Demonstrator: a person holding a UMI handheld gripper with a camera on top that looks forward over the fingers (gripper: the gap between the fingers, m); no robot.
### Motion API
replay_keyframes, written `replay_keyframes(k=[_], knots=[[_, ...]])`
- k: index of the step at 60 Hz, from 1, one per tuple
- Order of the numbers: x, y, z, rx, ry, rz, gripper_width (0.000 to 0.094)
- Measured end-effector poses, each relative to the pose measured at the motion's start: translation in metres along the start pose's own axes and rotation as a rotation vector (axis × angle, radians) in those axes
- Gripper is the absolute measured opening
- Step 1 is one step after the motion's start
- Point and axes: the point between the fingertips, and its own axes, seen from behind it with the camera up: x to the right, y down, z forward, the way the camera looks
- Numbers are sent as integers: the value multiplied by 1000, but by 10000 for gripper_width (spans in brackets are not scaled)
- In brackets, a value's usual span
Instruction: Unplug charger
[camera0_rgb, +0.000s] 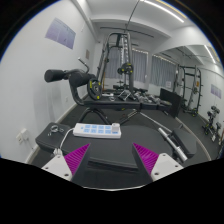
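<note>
Gym room, seen from our gripper (110, 162).
Our jaws stand wide open, empty; a white power strip (98, 130) lies just ahead.

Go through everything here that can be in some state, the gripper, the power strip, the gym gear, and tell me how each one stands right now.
Gripper: open, fingers apart, holding nothing.
Power strip: lying flat on the dark bench, just ahead of the fingers; whether anything is plugged in is too small to tell.
Cable machine: upright, unused.
Ceiling light: on.
</note>
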Motion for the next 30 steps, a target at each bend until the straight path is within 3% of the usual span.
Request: replay_keyframes(k=[20,30], knots=[[25,2,114,102,-2,9,854],[21,4,196,110,-10,15,849]])
